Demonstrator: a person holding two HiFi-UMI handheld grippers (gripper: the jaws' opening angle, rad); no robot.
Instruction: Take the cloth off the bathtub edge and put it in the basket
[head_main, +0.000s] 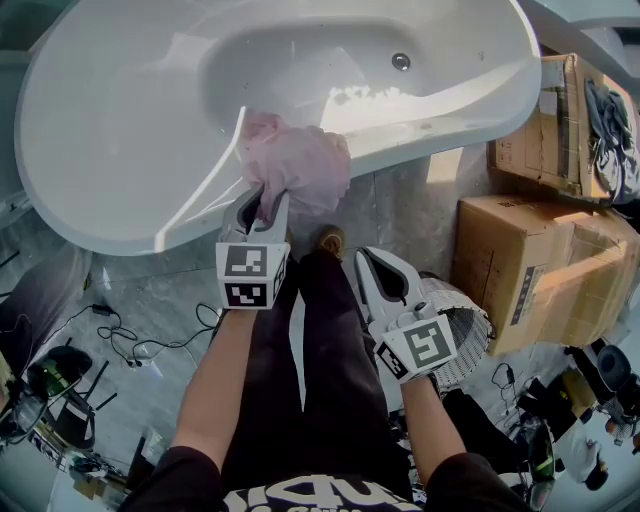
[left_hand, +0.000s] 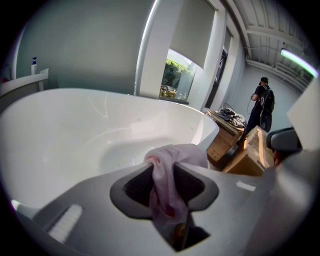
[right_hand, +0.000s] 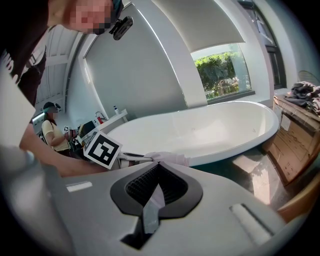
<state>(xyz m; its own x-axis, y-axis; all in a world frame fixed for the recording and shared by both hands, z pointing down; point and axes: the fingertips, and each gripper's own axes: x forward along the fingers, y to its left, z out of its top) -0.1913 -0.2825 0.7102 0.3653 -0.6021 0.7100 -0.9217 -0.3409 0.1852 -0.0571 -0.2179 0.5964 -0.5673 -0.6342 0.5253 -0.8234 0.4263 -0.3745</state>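
**Desk:** What's hard to make out on your end?

**Me:** Mostly the basket (head_main: 465, 340). It stands on the floor outside the bathtub (head_main: 120, 200), and my right gripper (head_main: 372, 262) and its marker cube cover its near side. I get only part of its rim and wall. In the head view, my left gripper (head_main: 262, 212) hides the near end of the pink cloth (head_main: 300, 165). In the left gripper view, the pinched fold drops into shadow deep between the jaws.

**Desk:** Where's the cloth, and how does it lie?

**Me:** It's bunched on the bathtub's near edge, draped over the rim. Its long axis runs across the rim, from the tub's inner side out toward me. The pinched fold lies lengthwise along the jaws.

**Desk:** And the fingers?

**Me:** The left ones are clamped on that fold, pads pressing it from both sides. The right ones are clenched together with nothing between them, held outside the tub and well apart from the cloth.
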